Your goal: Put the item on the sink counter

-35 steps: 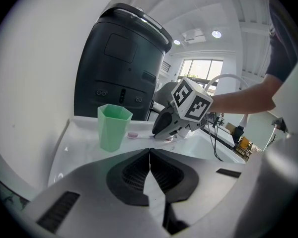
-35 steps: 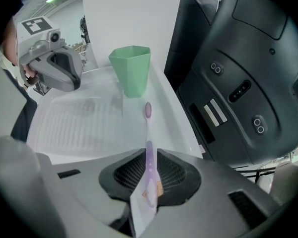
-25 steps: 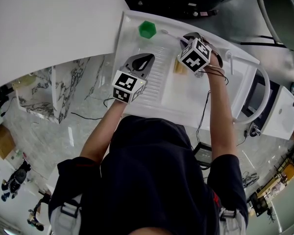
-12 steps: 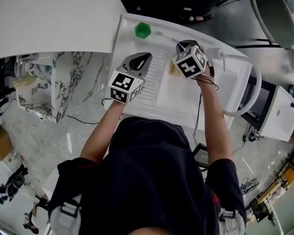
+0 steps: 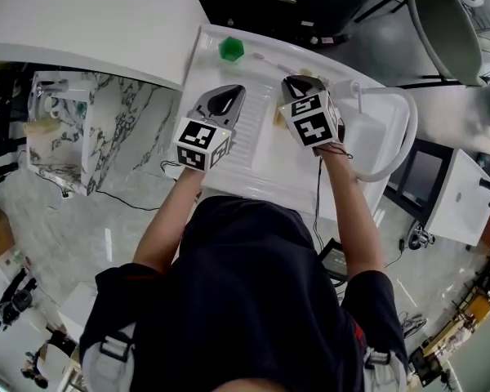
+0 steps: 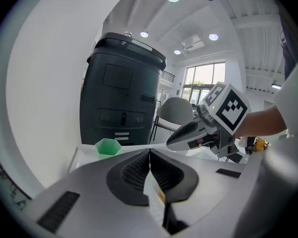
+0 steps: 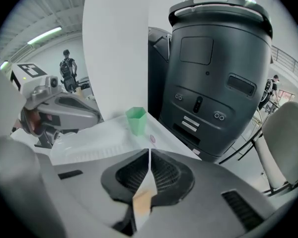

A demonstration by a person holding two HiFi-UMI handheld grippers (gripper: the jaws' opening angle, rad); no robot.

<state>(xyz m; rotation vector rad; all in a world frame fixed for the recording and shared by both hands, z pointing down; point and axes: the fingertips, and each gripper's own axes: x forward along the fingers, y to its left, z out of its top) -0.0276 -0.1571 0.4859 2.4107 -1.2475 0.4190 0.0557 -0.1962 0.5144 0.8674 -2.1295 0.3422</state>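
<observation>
A small tan item (image 5: 281,118) lies on the ribbed part of the white sink counter (image 5: 253,158), just left of my right gripper (image 5: 296,86). That gripper hangs above the counter, its jaws pressed together along a thin line (image 7: 149,153); a tan strip shows low in the slot behind them. My left gripper (image 5: 228,100) hovers over the counter's left half, shut as well (image 6: 150,152), with nothing gripped. A green hexagonal cup (image 5: 231,49) stands at the far end, also visible as the green cup (image 7: 136,120) and the green cup (image 6: 108,146).
A white toothbrush (image 5: 269,56) lies beside the cup. The round basin (image 5: 381,141) is at the counter's right. A large black bin (image 7: 221,68) stands behind the counter, a white wall (image 5: 82,23) to the left. A marble surface (image 5: 106,145) lies lower left.
Both grippers have lifted off the counter. The right one has rolled and drawn left, away from the basin. The tan item stays on the ribbed surface.
</observation>
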